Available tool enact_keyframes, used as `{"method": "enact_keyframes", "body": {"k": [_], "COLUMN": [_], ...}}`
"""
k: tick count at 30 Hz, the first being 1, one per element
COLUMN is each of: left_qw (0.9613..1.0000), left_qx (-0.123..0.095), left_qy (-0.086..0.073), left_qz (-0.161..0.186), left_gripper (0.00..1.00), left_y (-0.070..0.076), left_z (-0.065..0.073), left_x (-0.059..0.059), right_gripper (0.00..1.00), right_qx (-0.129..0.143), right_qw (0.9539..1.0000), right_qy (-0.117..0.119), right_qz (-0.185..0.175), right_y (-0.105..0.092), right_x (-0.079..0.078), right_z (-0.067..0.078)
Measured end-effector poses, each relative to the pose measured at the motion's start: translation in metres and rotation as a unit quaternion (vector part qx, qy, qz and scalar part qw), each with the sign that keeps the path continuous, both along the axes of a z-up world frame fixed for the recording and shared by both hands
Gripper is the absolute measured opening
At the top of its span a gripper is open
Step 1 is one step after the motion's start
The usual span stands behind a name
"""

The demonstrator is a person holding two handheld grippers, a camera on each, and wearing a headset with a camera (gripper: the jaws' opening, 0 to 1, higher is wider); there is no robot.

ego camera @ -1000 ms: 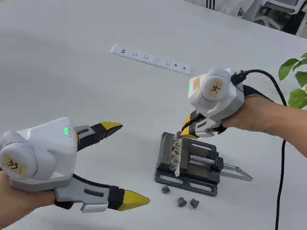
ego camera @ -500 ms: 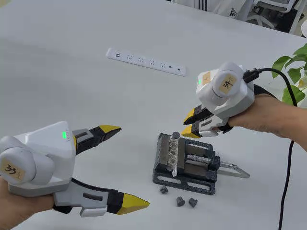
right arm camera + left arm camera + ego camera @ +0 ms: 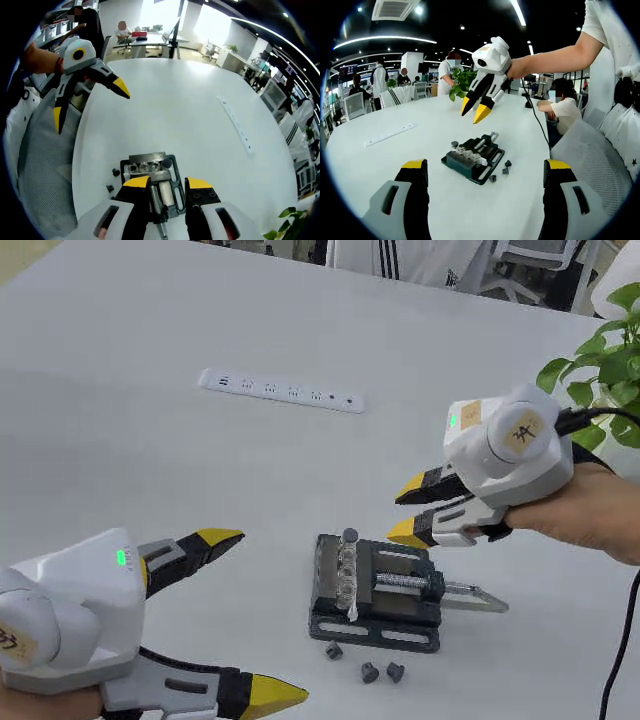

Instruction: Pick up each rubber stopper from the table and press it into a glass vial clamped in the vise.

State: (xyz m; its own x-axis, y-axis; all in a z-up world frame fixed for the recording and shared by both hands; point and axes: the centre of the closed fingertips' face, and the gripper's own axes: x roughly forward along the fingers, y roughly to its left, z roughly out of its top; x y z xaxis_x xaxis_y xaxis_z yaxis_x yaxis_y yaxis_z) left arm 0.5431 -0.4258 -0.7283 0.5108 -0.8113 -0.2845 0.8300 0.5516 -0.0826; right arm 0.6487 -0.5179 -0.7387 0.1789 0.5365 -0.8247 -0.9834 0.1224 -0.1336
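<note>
Hovering right gripper [image 3: 397,518], vise [image 3: 376,602] nearby, bystanders [image 3: 567,114] in left gripper view

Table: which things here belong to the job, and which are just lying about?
Job:
- vise
- vials clamped in it
- stopper on the far vial
- three loose stoppers by the vise

Lying about:
- power strip
- plant

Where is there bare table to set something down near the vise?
Bare table lies between the power strip and the vise, and left of the vise toward the left gripper. Crowded: three loose stoppers along the vise's near edge, right gripper over its far right.
</note>
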Motion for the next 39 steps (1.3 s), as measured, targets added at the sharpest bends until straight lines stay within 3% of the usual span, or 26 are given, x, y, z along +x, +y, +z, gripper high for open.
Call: {"method": "enact_keyframes", "body": {"k": [8,18,32,39], "left_qw": [0.9999,0.9998,0.9995,0.9992], "left_qx": [0.005,0.010,0.015,0.018], "left_qy": [-0.001,0.002,0.009,0.012], "left_qz": [-0.010,-0.019,-0.028,-0.034], "left_gripper": [0.95,0.95,0.95,0.95], "left_y": [-0.005,-0.011,-0.020,-0.021], "left_z": [0.004,0.007,0.006,0.005], "left_x": [-0.005,-0.012,-0.015,-0.015], "right_gripper": [0.29,0.38,0.34,0.36], "right_qx": [0.030,0.077,0.118,0.136], "right_qw": [0.9990,0.9933,0.9842,0.9787], "right_qy": [-0.007,-0.016,0.008,0.018], "right_qz": [-0.030,-0.084,-0.132,-0.153], "right_y": [-0.018,-0.041,-0.049,-0.047], "right_x": [-0.018,-0.036,-0.084,-0.100], "right_z": [0.004,0.008,-0.024,-0.038]}}
